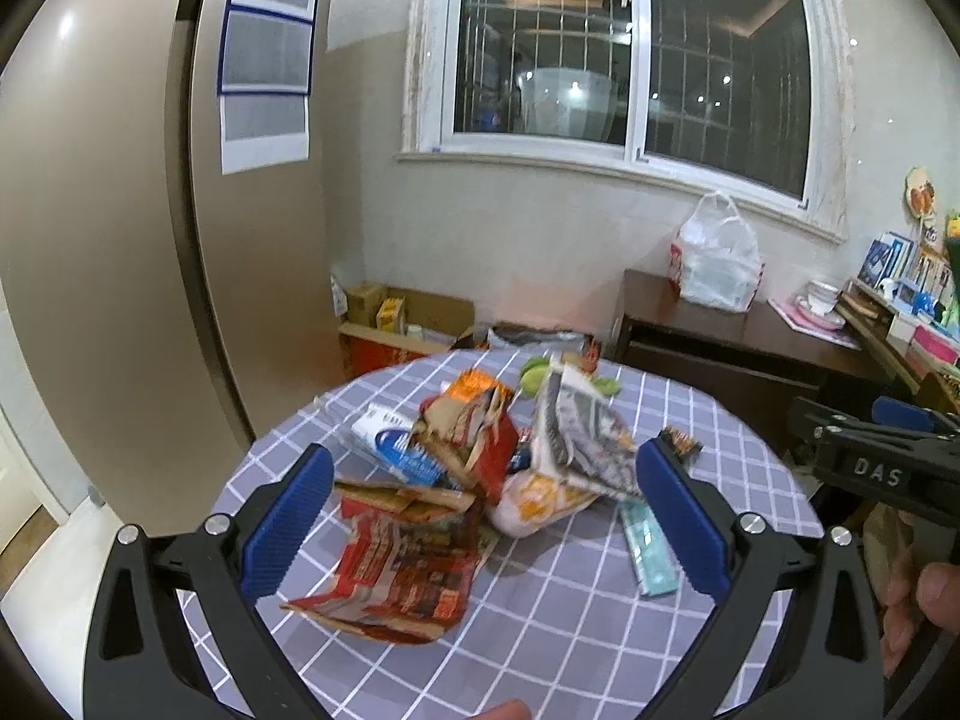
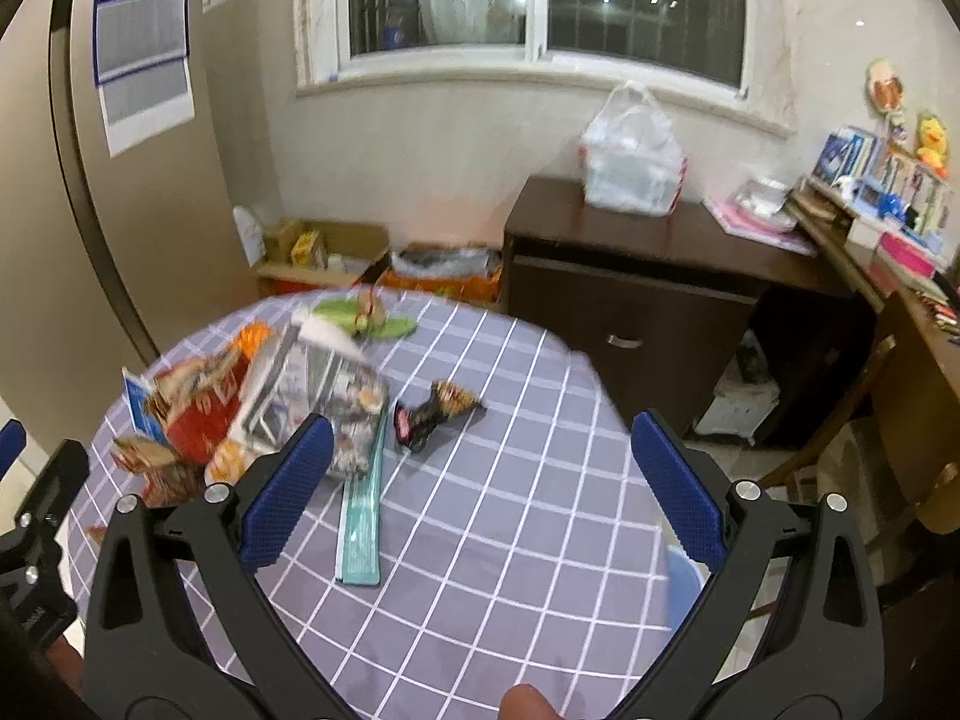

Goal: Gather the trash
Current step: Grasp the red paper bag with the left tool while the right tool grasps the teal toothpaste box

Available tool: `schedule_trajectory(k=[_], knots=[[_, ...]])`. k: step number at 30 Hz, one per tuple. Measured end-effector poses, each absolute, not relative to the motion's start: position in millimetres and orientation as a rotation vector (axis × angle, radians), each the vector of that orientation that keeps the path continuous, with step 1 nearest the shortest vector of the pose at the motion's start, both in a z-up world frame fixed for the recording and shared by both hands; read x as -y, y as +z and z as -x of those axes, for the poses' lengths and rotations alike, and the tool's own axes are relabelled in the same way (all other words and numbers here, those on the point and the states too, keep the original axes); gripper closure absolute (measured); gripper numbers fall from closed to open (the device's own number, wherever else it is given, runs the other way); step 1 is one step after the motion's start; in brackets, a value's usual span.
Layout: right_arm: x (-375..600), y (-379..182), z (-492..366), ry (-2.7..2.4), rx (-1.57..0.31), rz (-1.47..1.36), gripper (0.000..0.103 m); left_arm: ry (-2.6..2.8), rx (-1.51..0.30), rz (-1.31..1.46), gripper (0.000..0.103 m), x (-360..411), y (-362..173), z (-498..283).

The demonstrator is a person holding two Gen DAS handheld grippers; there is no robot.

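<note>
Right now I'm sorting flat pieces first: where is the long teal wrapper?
The long teal wrapper lies flat on the checked tablecloth, at the right edge of the wrapper pile, just in front of the small black snack wrapper.

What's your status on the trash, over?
Left gripper open, right gripper open, both empty. Wrapper pile untouched on checkered table; dark wrapper and teal strip apart. Nothing blocking.
</note>
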State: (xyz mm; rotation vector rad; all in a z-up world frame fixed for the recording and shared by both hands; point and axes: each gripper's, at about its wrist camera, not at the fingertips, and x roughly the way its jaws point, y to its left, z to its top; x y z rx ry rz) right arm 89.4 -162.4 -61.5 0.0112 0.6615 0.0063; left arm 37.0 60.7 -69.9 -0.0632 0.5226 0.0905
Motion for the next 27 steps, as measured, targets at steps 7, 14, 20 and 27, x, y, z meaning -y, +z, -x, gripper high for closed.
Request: schedule_trajectory(k=[7, 14, 20, 27], knots=[[141.4, -108.4, -110.9, 0.065, -0.779, 0.026, 0.005, 0.118, -0.590, 0.069, 0.004, -79.8, -100.0, -32.2], [116.7, -147.4, -129.2, 0.129, -0.869, 0.059, 0.005, 0.179, -0.672, 0.069, 0.004, -104.9, -129.5, -31.4], [101.2, -170.8, -142.0, 0.164, -0.912, 0.081, 0.006, 0.213, -0.709, 0.050, 0.004, -119.9, -141.6, -39.6], [86.9, -183.8, -152.7, 0.212, -0.919, 0.100, 0.029, 0.152, -0.772, -0.002, 0.004, -110.9, -148.7, -63.6]])
